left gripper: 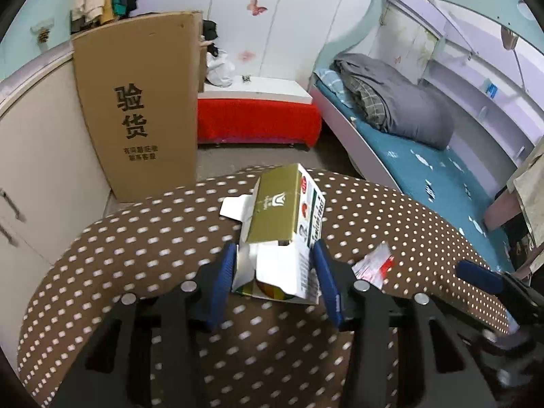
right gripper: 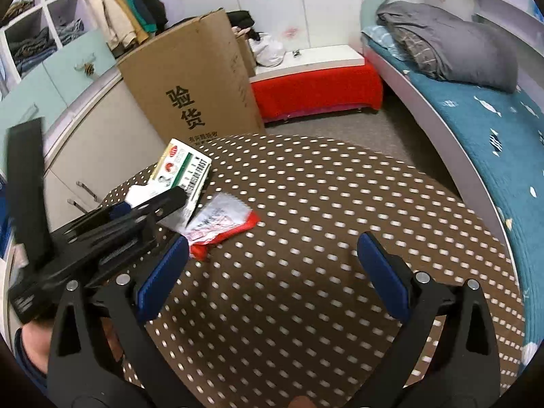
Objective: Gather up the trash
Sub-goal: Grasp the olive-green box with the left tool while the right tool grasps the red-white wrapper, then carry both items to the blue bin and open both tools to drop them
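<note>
Left claw (left gripper: 277,280) clamped on opened carton (left gripper: 285,224), on dotted surface (left gripper: 136,265); red-white wrapper (right gripper: 221,227) just beside carton; right claw (right gripper: 272,275) wide open, empty, near wrapper.

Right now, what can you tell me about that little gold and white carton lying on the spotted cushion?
The empty carton is thin printed cardboard, gold on top with white sides bearing red and green print and black text. It lies on its side on the brown polka-dot cushion, end flaps torn open at both ends. The left tool straddles its near end, a blue pad against each side. A red and white wrapper lies just beside it.
</note>
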`<state>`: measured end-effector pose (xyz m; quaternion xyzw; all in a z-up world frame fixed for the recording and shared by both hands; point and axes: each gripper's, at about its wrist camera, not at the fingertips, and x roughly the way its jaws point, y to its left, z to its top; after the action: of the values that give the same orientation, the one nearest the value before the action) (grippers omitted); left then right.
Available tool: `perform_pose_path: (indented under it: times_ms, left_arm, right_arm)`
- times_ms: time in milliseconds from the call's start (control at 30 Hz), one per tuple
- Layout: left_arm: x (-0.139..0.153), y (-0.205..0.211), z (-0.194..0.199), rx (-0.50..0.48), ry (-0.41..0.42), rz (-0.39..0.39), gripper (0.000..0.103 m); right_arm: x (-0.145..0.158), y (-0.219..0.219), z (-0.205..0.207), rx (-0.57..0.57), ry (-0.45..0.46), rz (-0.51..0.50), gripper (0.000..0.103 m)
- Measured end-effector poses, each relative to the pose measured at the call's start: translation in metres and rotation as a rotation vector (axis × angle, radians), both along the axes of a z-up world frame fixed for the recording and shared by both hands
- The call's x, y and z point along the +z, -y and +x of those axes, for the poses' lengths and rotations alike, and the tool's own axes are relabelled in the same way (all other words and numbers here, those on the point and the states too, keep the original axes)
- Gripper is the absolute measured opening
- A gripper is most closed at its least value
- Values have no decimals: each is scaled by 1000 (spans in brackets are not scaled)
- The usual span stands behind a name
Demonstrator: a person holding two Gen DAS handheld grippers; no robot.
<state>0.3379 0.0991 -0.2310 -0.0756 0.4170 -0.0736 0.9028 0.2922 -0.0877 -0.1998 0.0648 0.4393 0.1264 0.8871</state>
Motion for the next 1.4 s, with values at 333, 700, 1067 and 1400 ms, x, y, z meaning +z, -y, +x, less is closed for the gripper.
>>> perform_pose_path:
  times_ms: [333, 700, 1067, 1400]
  left_arm:
    - [5, -56, -49, 135, -4, 23, 46]
    - [23, -43, -103, 128, 16, -16, 46]
    - [67, 53, -158, 10, 93, -20, 46]
    - [94, 154, -176, -150, 141, -8, 46]
  right_arm:
    - [-15, -58, 14, 74, 42, -148, 46]
    - [-1, -1, -38, 95, 30, -7, 28]
    - [66, 102, -111, 4, 166, 79, 28]
    - [105, 195, -150, -128, 269, 119, 28]
